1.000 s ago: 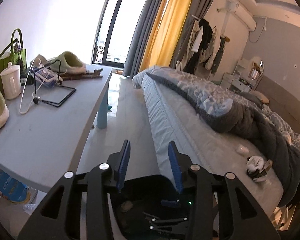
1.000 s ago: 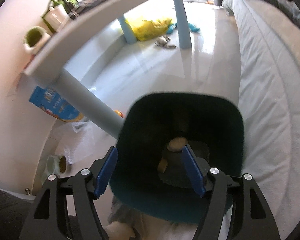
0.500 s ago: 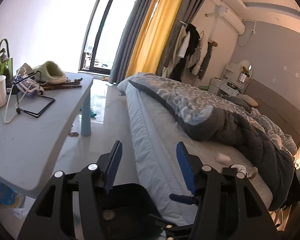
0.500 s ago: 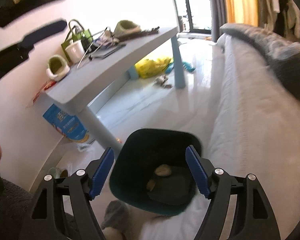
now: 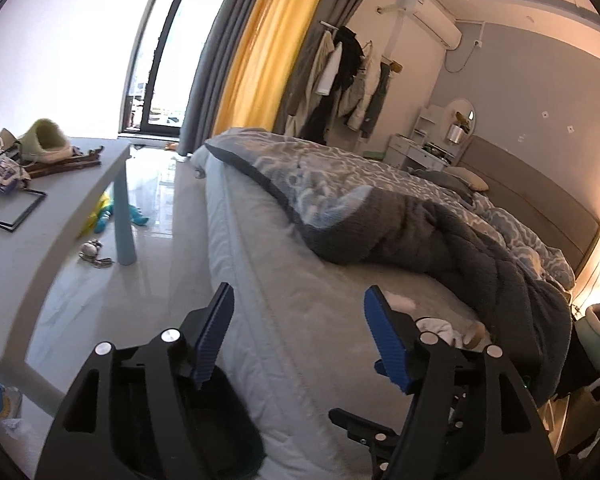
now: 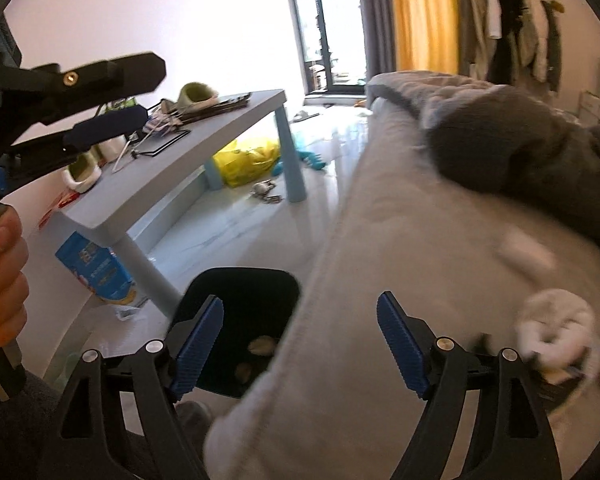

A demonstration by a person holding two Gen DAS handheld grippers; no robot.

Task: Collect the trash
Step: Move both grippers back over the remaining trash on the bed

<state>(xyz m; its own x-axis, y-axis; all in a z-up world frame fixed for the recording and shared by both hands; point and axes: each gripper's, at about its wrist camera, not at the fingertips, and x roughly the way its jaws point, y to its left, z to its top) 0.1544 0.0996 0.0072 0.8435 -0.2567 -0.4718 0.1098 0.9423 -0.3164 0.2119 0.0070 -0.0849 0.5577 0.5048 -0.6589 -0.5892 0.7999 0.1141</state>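
Both grippers over the bed's near edge. Left gripper (image 5: 298, 334): jaws spread wide & just been opening, nothing between the pads. Right gripper (image 6: 300, 344): likewise spread, just been opening, empty. Dark bin (image 6: 244, 312) stood on the floor against the mattress (image 5: 284, 280) side, beside the table (image 6: 188, 160) leg, w/ two pale scraps in its bottom. Trash on the mattress near the blanket (image 5: 440, 232) edge: a white crumpled wad (image 6: 556, 332) and a small white piece (image 6: 524, 250), both blurred. A hand (image 6: 0, 276) gripped the left tool's handle.
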